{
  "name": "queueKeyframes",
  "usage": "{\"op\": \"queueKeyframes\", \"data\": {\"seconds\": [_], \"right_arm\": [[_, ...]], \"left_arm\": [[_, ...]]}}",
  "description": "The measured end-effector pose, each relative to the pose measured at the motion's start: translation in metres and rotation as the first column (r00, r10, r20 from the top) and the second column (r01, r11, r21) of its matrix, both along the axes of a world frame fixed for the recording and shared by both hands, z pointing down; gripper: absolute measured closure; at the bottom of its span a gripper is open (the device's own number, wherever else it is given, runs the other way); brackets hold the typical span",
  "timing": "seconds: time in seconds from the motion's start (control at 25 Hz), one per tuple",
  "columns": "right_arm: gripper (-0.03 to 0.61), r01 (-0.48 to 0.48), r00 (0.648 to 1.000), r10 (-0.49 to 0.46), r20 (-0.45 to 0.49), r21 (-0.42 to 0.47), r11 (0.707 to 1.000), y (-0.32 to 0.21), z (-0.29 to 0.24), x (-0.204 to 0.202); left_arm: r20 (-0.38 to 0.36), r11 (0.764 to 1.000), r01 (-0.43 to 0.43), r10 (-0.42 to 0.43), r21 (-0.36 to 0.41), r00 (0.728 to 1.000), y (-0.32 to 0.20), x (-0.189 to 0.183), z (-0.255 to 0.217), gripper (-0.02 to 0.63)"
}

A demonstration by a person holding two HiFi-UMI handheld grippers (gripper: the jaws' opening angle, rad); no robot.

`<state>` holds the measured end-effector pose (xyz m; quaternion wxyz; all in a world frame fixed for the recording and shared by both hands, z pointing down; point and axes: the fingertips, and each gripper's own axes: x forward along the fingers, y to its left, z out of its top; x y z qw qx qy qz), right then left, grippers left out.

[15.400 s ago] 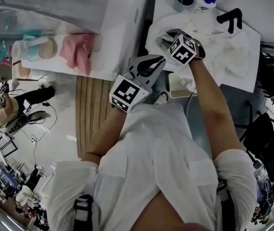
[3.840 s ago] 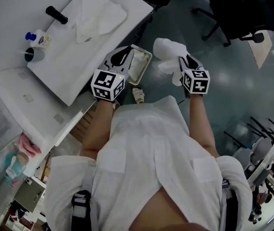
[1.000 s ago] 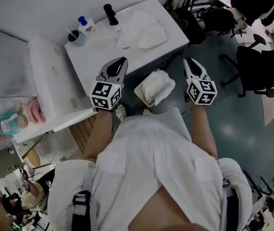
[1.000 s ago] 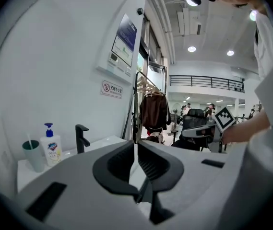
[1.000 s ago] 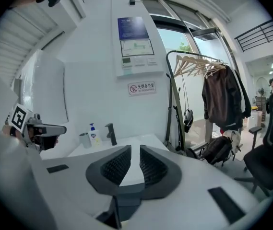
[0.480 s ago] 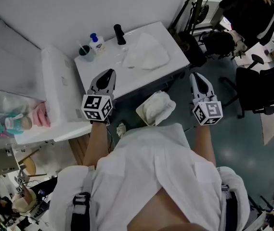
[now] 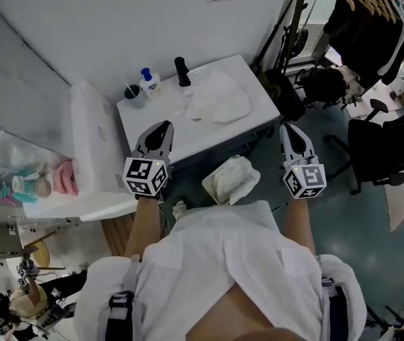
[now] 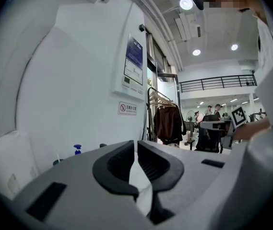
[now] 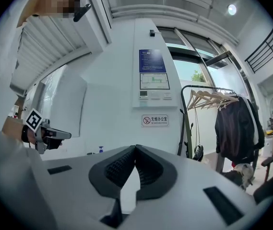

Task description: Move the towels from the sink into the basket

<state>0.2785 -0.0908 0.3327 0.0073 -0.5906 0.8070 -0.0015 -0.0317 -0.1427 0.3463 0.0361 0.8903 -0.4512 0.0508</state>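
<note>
One white towel (image 7: pixel 218 99) lies in the white sink (image 7: pixel 187 130) against the wall. A second white towel (image 7: pixel 236 175) is bunched in the beige basket (image 7: pixel 208 181) on the floor below the sink's front edge. My left gripper (image 7: pixel 163 125) hangs over the sink's front left corner, shut and empty; in the left gripper view its tips (image 8: pixel 137 143) meet with nothing between them. My right gripper (image 7: pixel 287 128) is to the right of the sink and above the basket, also shut and empty, with its tips (image 9: pixel 135 147) touching. Both point level toward the wall.
A black tap (image 7: pixel 182 69), a soap bottle (image 7: pixel 148 82) and a cup (image 7: pixel 134 94) stand at the sink's back. A white cabinet (image 7: pixel 91 141) with a pink cloth (image 7: pixel 63 177) is to the left. A clothes rack (image 7: pixel 372 13) and an office chair (image 7: pixel 393 141) are on the right.
The towel my right gripper carried a few seconds ago now lies in the basket. Both grippers have risen away from the basket over the last second.
</note>
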Motion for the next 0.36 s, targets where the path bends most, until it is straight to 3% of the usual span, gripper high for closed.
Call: {"op": "queueKeyframes", "data": {"seconds": [0.36], "right_arm": [[0.551,0.013,1.0,-0.013,-0.007,-0.003,1.0,-0.009,0.0032,-0.0046]], "left_arm": [[-0.005,1.0,0.024,-0.024,0.014,1.0,0.0003,-0.0084,-0.0086,0.584]]}}
